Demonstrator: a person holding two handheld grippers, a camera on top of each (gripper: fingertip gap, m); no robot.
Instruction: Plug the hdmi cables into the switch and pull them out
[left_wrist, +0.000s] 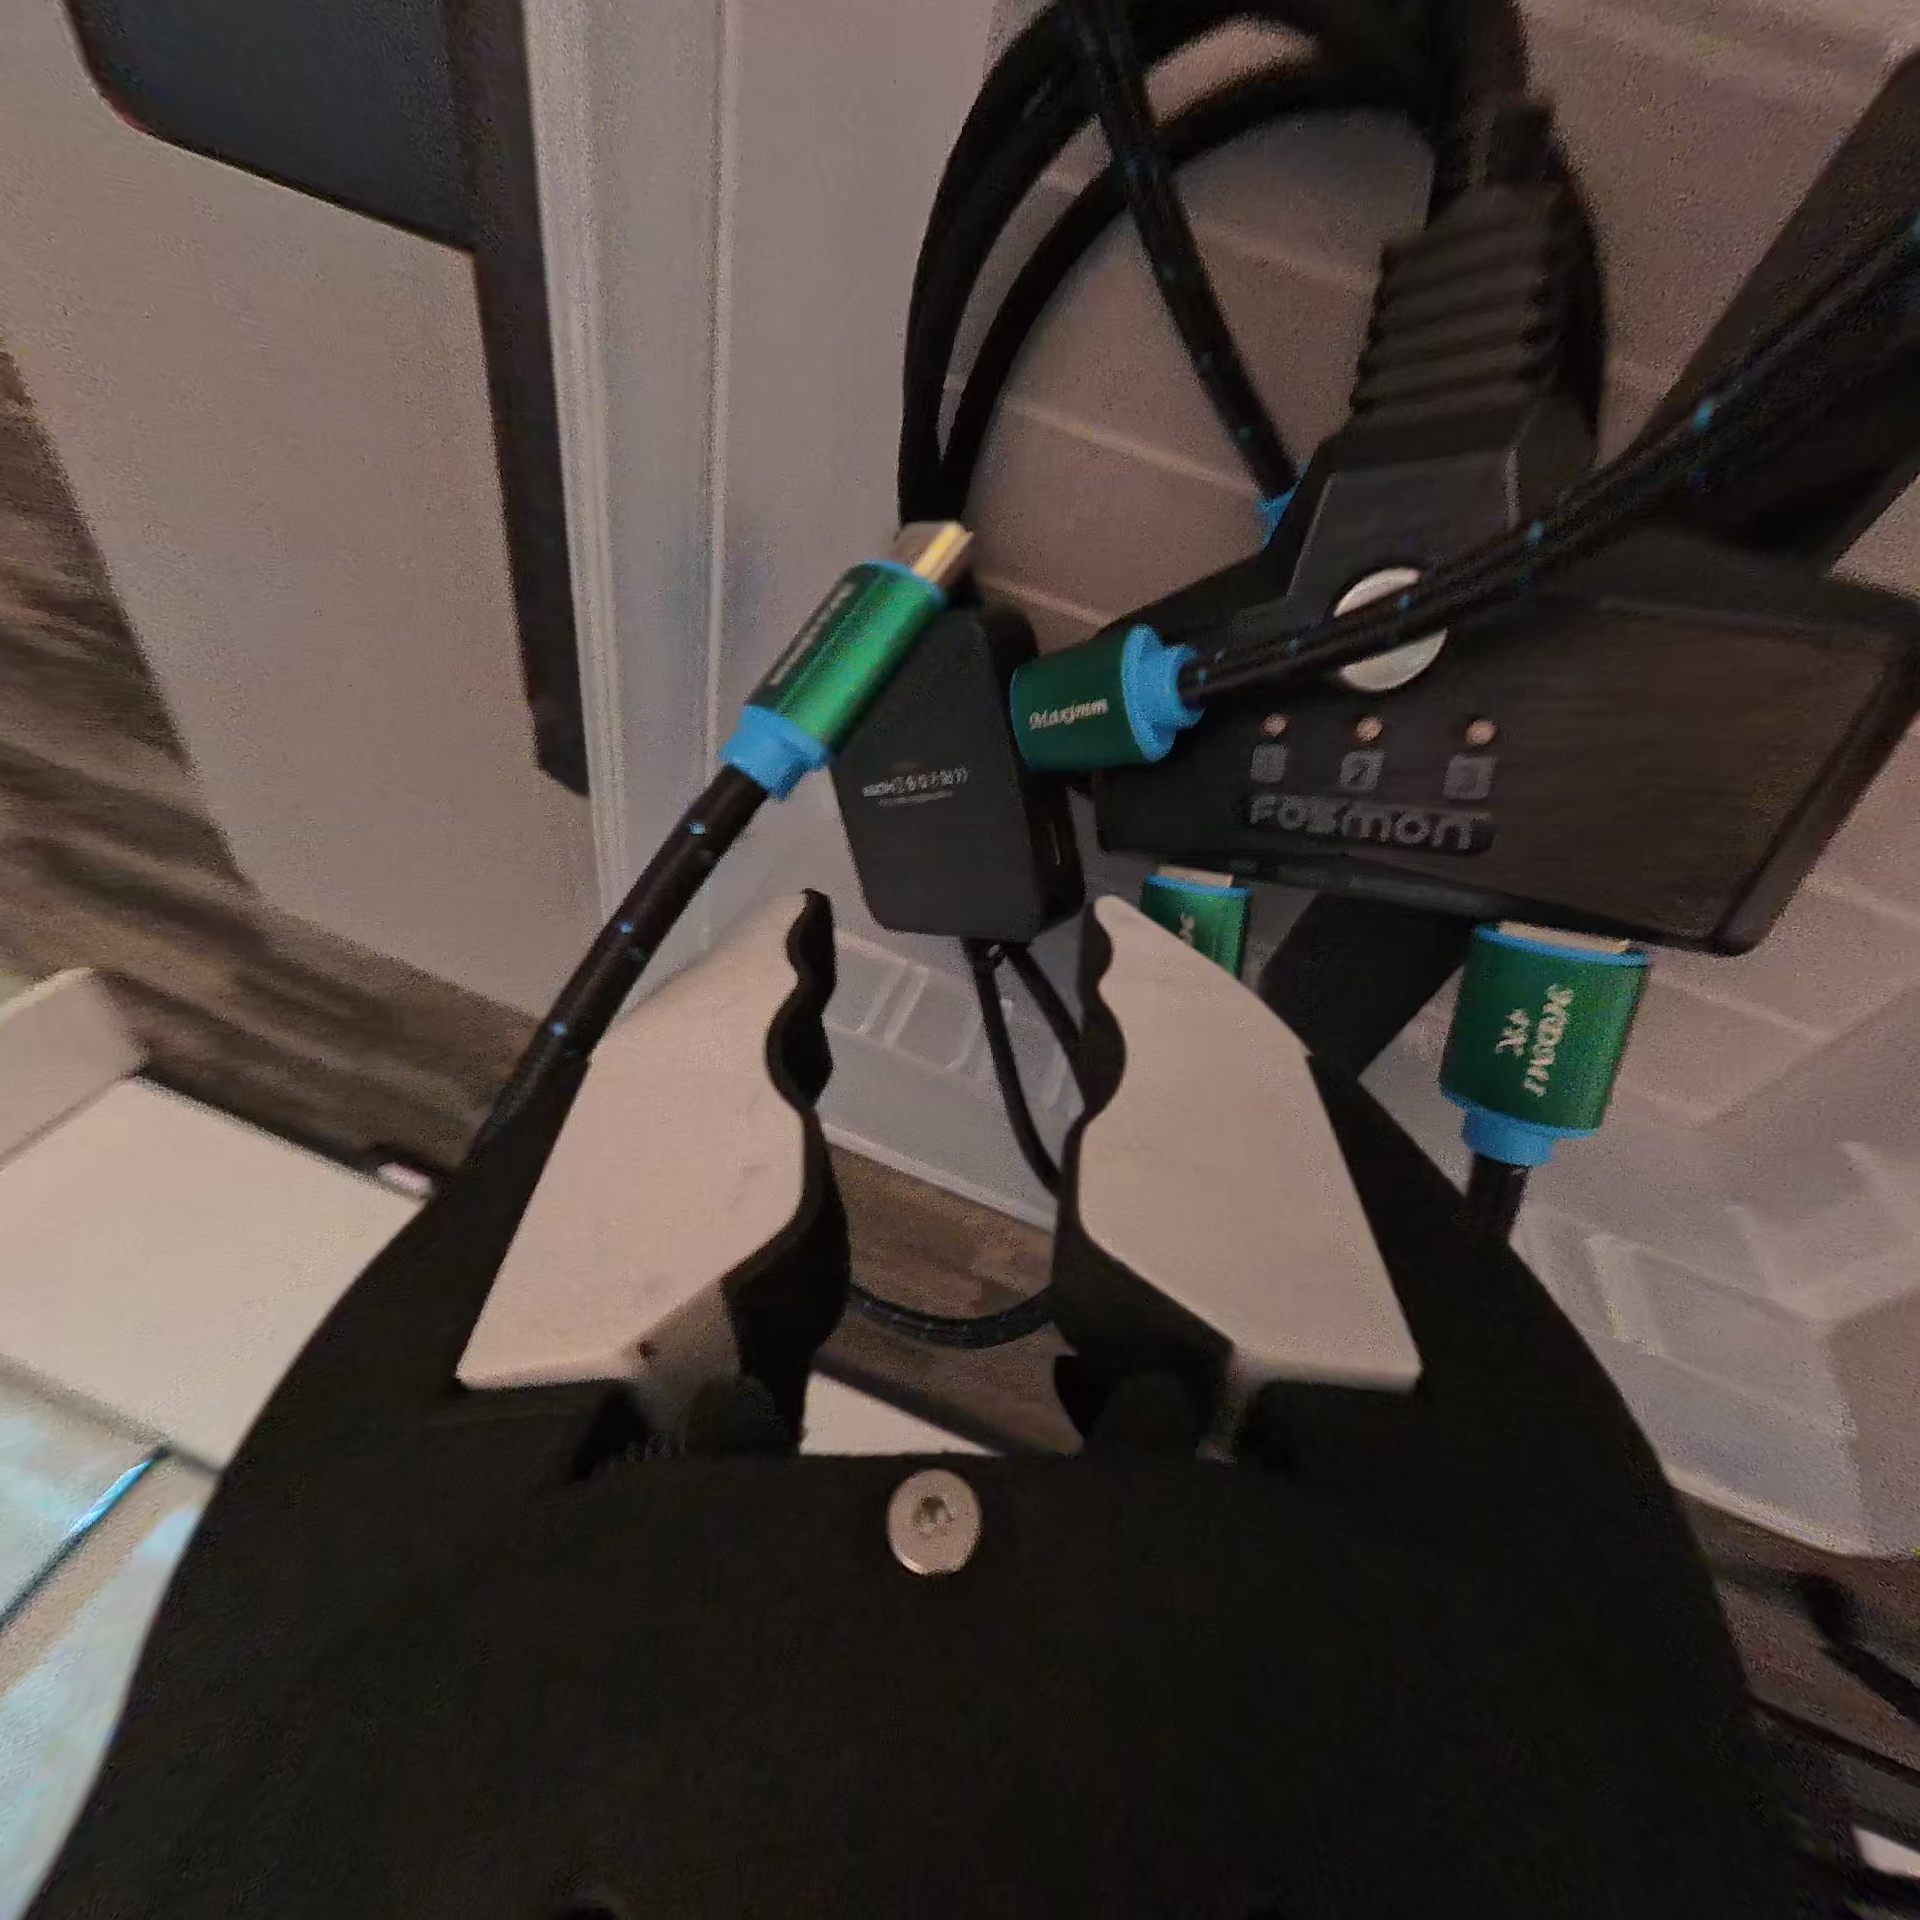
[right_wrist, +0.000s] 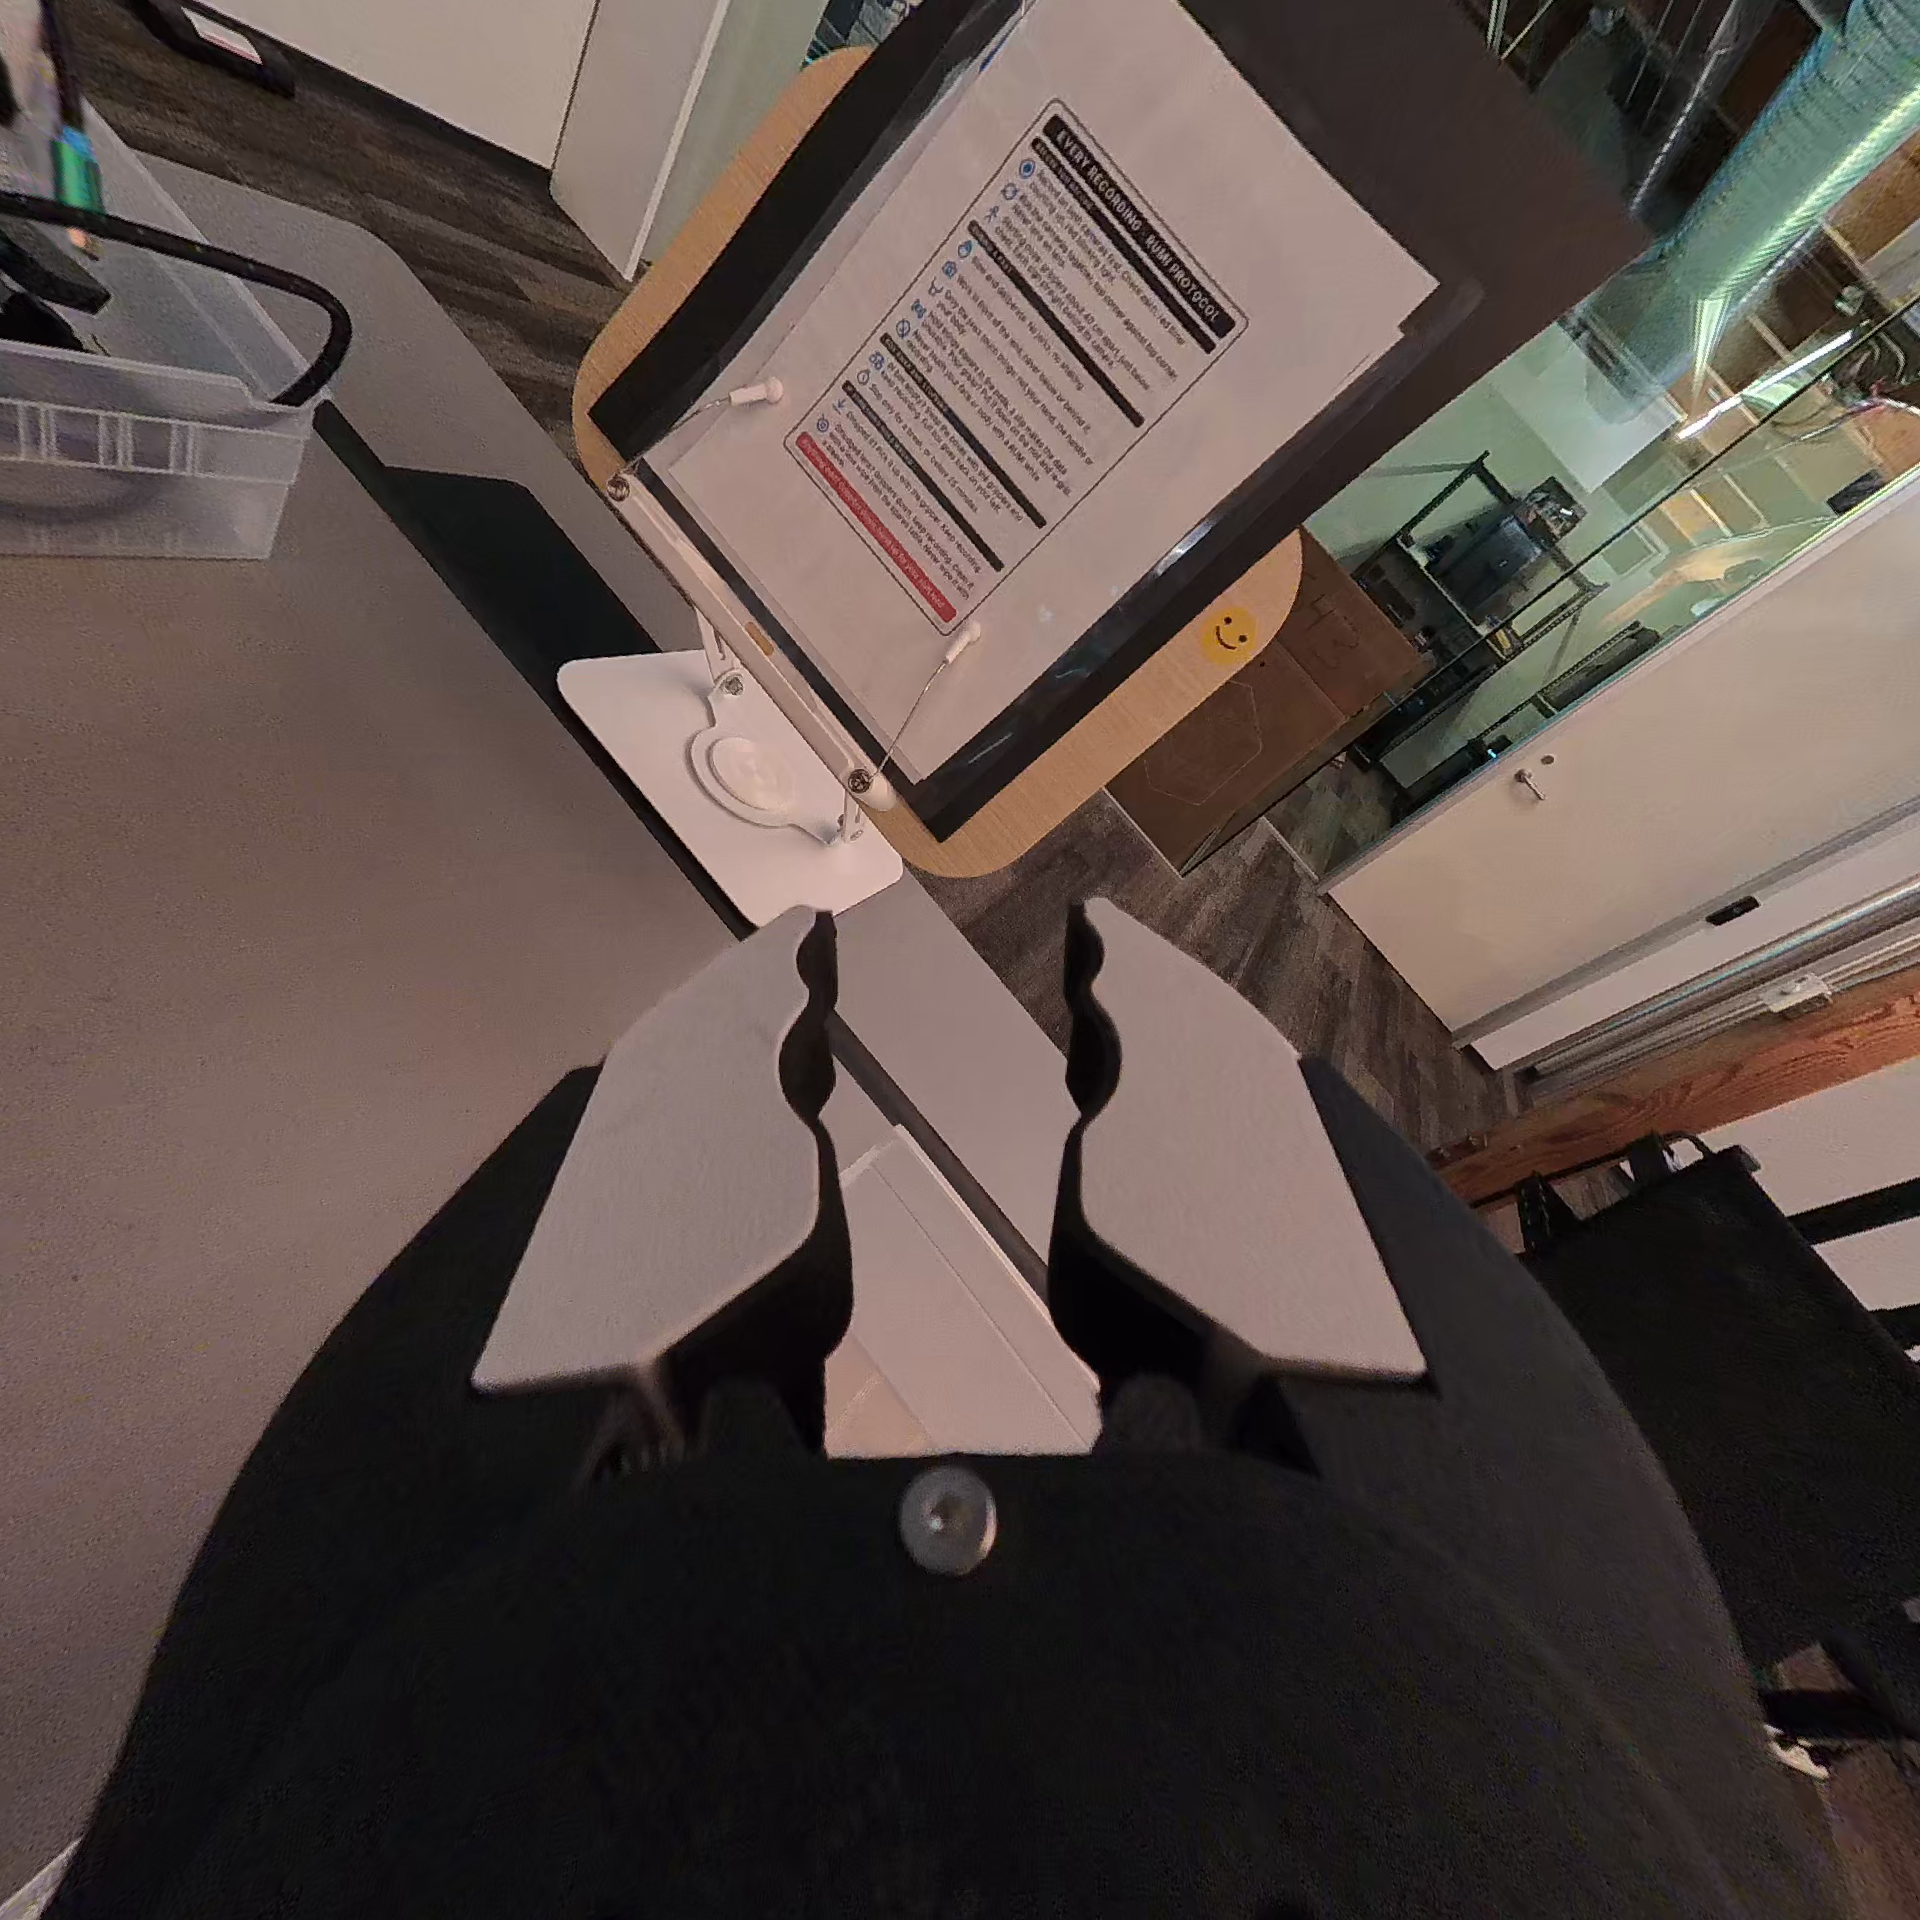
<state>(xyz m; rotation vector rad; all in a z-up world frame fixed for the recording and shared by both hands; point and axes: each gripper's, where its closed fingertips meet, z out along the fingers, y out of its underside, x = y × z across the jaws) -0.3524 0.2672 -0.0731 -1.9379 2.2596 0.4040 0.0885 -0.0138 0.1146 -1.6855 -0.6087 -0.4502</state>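
Observation:
The black HDMI switch (left_wrist: 1507, 748) lies among coiled black braided cables (left_wrist: 1039, 260) just ahead of my left gripper (left_wrist: 961, 925), which is open and empty. One green plug (left_wrist: 1548, 1039) sits at the switch's near edge, and a second green plug (left_wrist: 1195, 914) beside it is partly hidden. A third plug (left_wrist: 1091, 707) lies across the switch's top. A loose plug (left_wrist: 842, 665) points up and away, its metal tip bare. A small black adapter (left_wrist: 945, 790) sits between the fingertips' line and the switch. My right gripper (right_wrist: 951, 925) is open and empty over the table edge.
A clear plastic bin (right_wrist: 135, 447) with a black cable (right_wrist: 260, 281) looping out stands at the far left of the grey table (right_wrist: 260, 831). A printed sheet in a white stand (right_wrist: 1018, 395) stands ahead of the right gripper. Carpeted floor lies beyond the table edge.

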